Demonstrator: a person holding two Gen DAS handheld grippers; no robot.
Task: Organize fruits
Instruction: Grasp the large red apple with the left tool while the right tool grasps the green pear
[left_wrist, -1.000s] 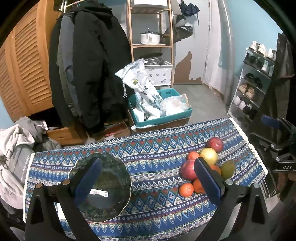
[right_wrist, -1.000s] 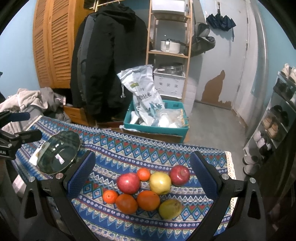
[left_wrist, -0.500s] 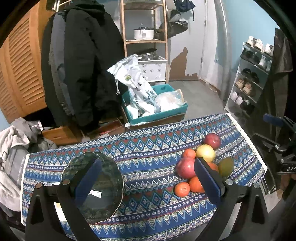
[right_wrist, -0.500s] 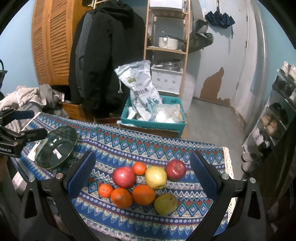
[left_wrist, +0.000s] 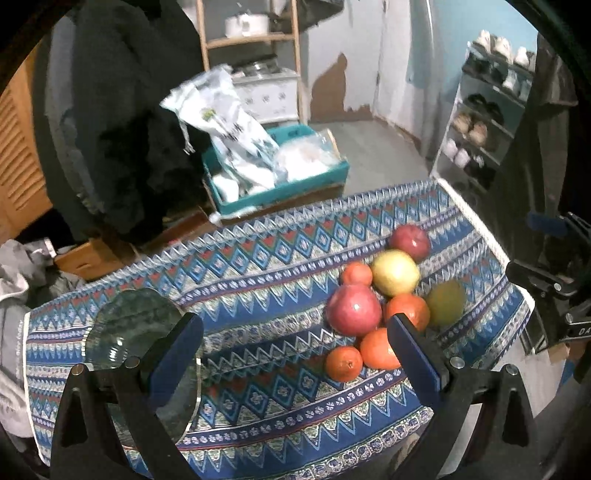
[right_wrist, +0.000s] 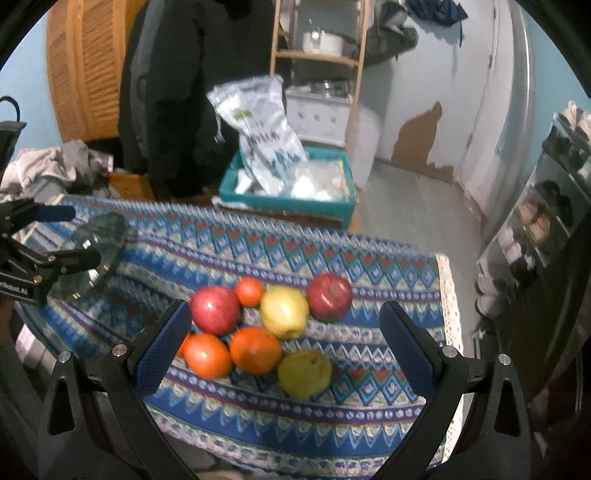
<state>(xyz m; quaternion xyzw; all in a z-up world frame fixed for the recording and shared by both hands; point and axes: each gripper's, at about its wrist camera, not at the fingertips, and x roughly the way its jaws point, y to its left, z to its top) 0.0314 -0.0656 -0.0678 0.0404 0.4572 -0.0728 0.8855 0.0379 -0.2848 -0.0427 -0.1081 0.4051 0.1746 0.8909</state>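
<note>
right gripper (right_wrist: 282, 341) jaws wide, empty, over fruit cluster (right_wrist: 258, 325) on patterned cloth (right_wrist: 388, 273) | left gripper (left_wrist: 295, 354) wide, empty | glass bowl (left_wrist: 136, 325) well left | fruit judged round, firm, roll-prone; grip across widest part

A blue patterned cloth (right_wrist: 369, 424) covers the bench. A glass dish (left_wrist: 136, 328) lies near the bench's left edge. Toward the right edge sits a tight cluster of fruit (right_wrist: 266, 332) (red apples, a yellow one, oranges, a greenish pear), pieces touching.
</note>
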